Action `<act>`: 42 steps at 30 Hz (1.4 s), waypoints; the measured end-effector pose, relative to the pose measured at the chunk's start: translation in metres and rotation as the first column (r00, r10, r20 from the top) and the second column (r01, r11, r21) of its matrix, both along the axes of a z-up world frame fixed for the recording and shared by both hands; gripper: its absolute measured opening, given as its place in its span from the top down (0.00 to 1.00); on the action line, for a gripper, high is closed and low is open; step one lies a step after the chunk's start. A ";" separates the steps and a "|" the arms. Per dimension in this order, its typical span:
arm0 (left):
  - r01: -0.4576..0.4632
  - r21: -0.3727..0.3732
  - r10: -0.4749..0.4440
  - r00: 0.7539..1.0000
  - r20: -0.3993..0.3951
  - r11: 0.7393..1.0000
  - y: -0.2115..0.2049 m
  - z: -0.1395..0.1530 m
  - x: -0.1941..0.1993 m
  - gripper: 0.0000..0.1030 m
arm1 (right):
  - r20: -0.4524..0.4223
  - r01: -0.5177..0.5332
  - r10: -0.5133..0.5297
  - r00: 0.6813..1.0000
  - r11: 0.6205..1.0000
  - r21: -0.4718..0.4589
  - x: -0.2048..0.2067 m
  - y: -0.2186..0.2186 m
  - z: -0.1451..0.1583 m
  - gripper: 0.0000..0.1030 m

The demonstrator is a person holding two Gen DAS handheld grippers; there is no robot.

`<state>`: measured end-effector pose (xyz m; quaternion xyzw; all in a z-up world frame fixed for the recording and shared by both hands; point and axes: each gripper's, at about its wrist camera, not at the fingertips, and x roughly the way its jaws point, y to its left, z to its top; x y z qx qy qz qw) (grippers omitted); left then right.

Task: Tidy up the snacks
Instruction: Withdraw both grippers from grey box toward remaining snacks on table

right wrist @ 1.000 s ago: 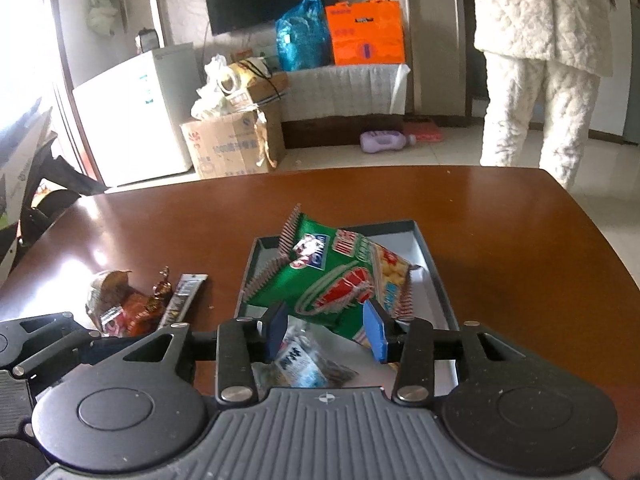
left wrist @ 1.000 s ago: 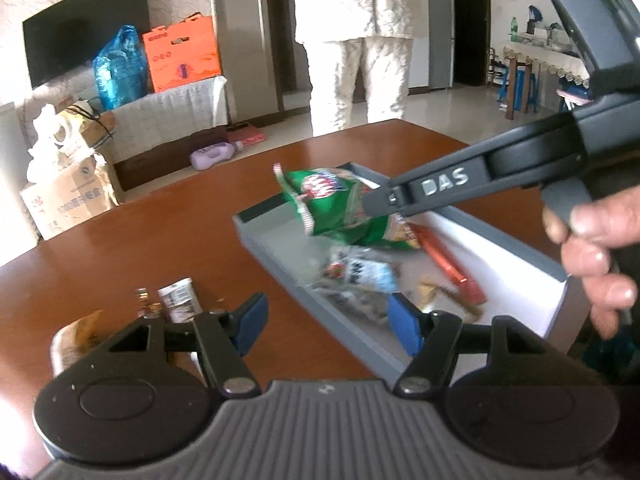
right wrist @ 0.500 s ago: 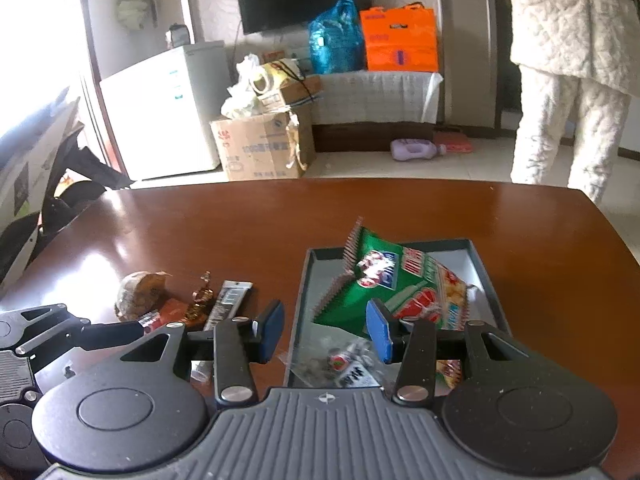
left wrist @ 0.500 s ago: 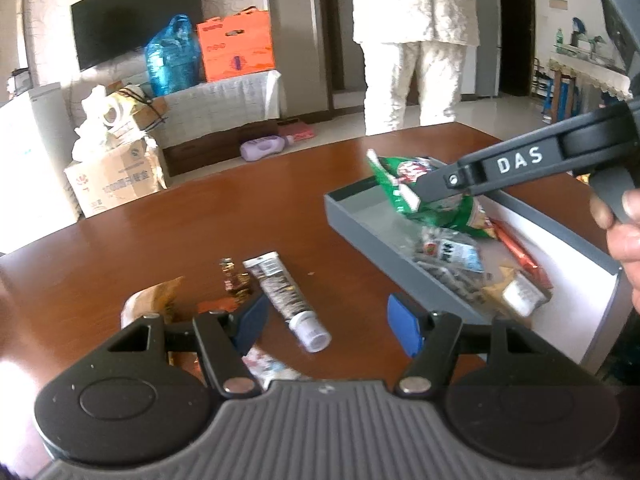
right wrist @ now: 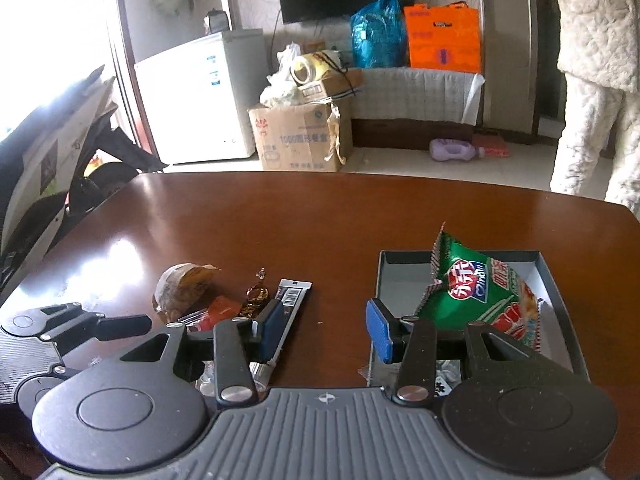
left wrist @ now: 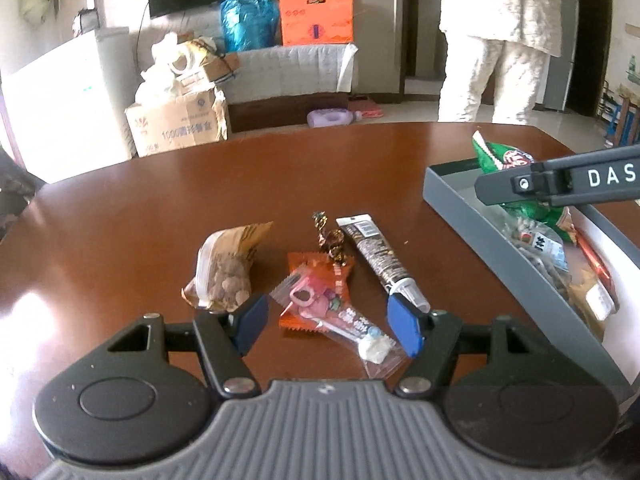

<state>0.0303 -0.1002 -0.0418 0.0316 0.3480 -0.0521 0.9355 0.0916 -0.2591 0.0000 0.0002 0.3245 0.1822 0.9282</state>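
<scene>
- Left claw (left wrist: 324, 326) open, empty, above clear candy packet (left wrist: 340, 316) on bench (left wrist: 160, 216).
- Lower squarely, pinch packet mid-body, carry into grey tray (left wrist: 460, 196).
- Right claw (right wrist: 324, 330) open, empty.

A cardboard box (right wrist: 298, 138), blue bag (right wrist: 378, 32), orange bag (right wrist: 442, 38) and a white-clad person (right wrist: 592, 80) stand beyond the table (right wrist: 280, 224).

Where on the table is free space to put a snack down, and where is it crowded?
Bare wood lies beyond the loose snacks toward the table's far edge, and between the black tube and the grey tray. Crowded: the cluster around the orange packet, and the tray's near end.
</scene>
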 end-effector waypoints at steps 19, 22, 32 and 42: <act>-0.090 -0.062 0.088 0.995 -0.045 0.994 -0.002 -0.022 0.026 0.36 | -0.049 -0.037 0.035 0.998 0.999 -0.037 0.011 0.028 -0.018 0.49; -0.100 -0.067 0.096 0.993 -0.064 0.993 -0.001 -0.029 0.030 0.36 | -0.063 -0.041 0.038 0.997 0.998 -0.044 0.015 0.035 -0.023 0.49; -0.090 -0.062 0.086 0.993 -0.076 0.994 0.002 -0.039 0.035 0.36 | -0.086 -0.058 0.051 0.995 0.996 -0.070 0.021 0.051 -0.038 0.47; -0.068 -0.055 0.063 0.994 -0.092 0.996 0.008 -0.042 0.036 0.36 | -0.114 -0.089 0.077 0.990 0.991 -0.102 0.030 0.066 -0.051 0.46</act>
